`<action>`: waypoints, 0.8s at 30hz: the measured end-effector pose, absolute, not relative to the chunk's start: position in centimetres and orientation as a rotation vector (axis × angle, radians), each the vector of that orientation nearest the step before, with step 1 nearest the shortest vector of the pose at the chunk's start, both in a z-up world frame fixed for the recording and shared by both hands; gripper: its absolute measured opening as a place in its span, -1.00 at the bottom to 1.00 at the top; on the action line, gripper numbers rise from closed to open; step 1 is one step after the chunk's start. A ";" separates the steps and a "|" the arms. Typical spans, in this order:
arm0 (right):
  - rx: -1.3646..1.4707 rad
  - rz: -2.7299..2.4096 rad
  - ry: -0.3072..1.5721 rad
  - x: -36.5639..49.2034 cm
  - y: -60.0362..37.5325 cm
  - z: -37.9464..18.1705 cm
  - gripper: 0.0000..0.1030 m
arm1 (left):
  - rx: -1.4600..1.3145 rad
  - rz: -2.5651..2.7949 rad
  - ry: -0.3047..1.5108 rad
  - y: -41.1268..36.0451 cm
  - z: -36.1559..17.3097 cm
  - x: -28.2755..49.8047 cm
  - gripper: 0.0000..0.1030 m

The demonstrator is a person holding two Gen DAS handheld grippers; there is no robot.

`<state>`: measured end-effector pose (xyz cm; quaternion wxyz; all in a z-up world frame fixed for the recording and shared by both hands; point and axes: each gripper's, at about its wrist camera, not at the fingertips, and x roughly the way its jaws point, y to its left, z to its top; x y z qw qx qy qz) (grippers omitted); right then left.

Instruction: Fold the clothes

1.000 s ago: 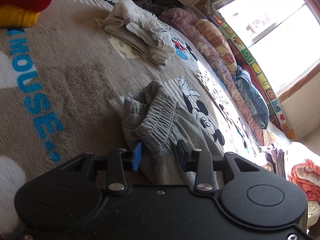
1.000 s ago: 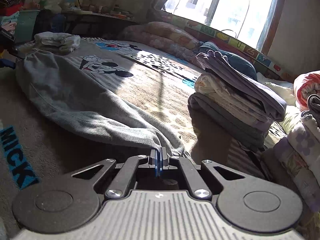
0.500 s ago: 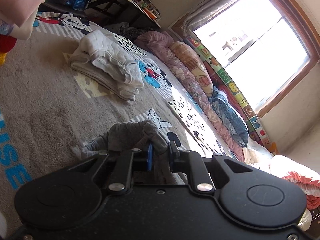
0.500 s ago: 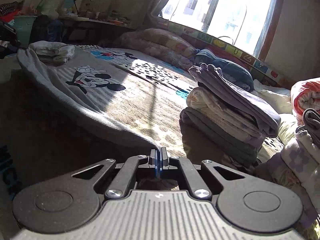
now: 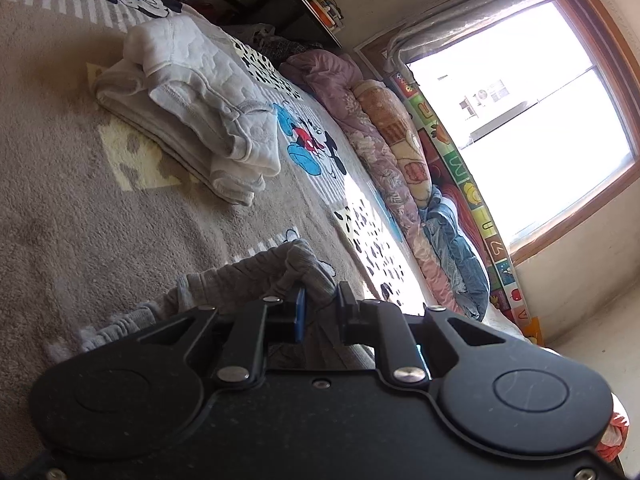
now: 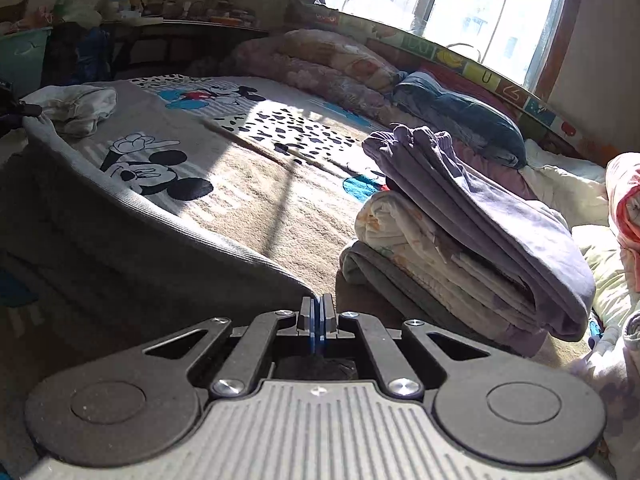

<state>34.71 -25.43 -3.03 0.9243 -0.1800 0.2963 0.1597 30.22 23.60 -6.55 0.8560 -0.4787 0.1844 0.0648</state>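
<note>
Grey ribbed trousers [image 6: 132, 236] hang stretched in the air between my two grippers, above the cartoon-mouse rug [image 6: 256, 196]. My right gripper [image 6: 317, 316] is shut on the leg end, the cloth rising from its pads toward the far left. In the left wrist view my left gripper [image 5: 320, 304] is shut on the bunched elastic waistband [image 5: 304, 268], which fills the gap between its blue pad and black finger. The left gripper's tip also shows at the left edge of the right wrist view, holding the waistband corner [image 6: 36, 122].
A folded white quilted stack [image 5: 192, 104] lies on the rug behind the waistband. A pile of folded clothes topped with purple [image 6: 472, 240] sits right of my right gripper. Rolled quilts [image 5: 384, 136] line the window wall; a dark desk [image 6: 188, 40] stands at the back.
The left gripper closed on the waistband and lifted it off the rug. The right gripper, shut throughout, rose too, so the trousers went from lying flat to hanging taut.
</note>
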 end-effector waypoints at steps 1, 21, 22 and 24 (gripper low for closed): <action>-0.365 0.327 0.619 35.4 -25.5 -3.3 -0.93 | -1.009 0.140 0.395 23.5 -6.8 30.8 -0.74; -0.285 0.233 0.778 44.1 -25.0 -9.4 -0.68 | -1.110 0.200 0.491 23.4 -10.7 35.8 -0.11; -0.264 0.213 0.766 43.9 -25.3 -9.1 -0.53 | -1.125 0.189 0.483 23.4 -10.7 35.9 0.10; -0.221 0.173 0.740 43.5 -25.9 -8.6 -0.05 | -1.143 0.176 0.451 23.4 -10.3 35.5 0.27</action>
